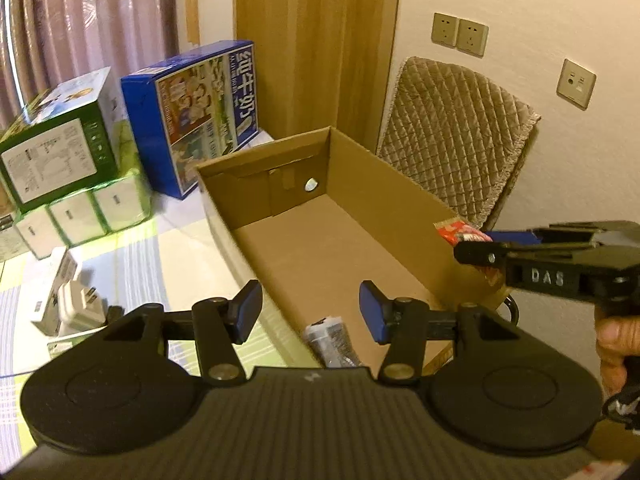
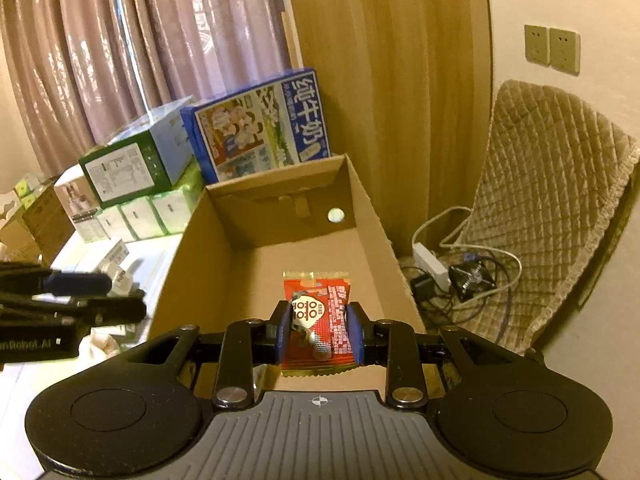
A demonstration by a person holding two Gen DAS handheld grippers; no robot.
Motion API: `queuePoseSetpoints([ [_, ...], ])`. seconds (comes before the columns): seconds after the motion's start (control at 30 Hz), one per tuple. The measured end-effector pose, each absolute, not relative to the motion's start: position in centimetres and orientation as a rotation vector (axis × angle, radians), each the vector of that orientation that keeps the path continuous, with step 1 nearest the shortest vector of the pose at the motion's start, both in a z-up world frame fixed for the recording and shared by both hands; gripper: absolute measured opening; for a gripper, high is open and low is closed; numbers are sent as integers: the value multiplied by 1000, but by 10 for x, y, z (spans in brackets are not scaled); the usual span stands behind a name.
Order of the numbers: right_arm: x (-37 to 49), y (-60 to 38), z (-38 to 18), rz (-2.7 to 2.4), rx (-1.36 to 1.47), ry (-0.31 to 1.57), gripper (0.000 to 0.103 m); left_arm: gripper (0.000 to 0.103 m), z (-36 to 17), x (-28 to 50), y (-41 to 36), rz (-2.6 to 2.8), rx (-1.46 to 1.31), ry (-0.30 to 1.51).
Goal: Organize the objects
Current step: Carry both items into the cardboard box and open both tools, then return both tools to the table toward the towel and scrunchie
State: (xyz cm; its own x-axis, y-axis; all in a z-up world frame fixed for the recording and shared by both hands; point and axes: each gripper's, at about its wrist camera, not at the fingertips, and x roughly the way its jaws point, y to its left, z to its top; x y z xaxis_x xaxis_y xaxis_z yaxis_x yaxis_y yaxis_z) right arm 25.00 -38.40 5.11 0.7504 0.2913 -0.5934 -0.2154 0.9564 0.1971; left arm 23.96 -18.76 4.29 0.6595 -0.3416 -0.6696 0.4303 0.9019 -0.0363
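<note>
An open cardboard box lies on the table. My right gripper is shut on a red snack packet and holds it above the box's near end. In the left wrist view the same gripper comes in from the right over the box's right wall, with the red packet at its tips. My left gripper stands open over the box's near left wall, nothing between its blue pads. A dark wrapped item lies inside the box below it.
A blue milk carton box, a green box on tissue packs and a white charger plug sit left of the box. A quilted chair stands at right, with a power strip and cables on the floor.
</note>
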Motion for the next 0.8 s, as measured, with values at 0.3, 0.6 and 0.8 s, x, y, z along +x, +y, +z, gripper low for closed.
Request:
queuePoseSetpoints([
  [0.3, 229, -389, 68, 265, 180, 624, 66, 51, 41, 218, -154, -390, 91, 741],
  [0.6, 168, -364, 87, 319, 207, 596, 76, 61, 51, 165, -95, -298, 53, 720],
  [0.8, 130, -326, 99, 391, 200, 575, 85, 68, 55, 127, -46, -212, 18, 721],
])
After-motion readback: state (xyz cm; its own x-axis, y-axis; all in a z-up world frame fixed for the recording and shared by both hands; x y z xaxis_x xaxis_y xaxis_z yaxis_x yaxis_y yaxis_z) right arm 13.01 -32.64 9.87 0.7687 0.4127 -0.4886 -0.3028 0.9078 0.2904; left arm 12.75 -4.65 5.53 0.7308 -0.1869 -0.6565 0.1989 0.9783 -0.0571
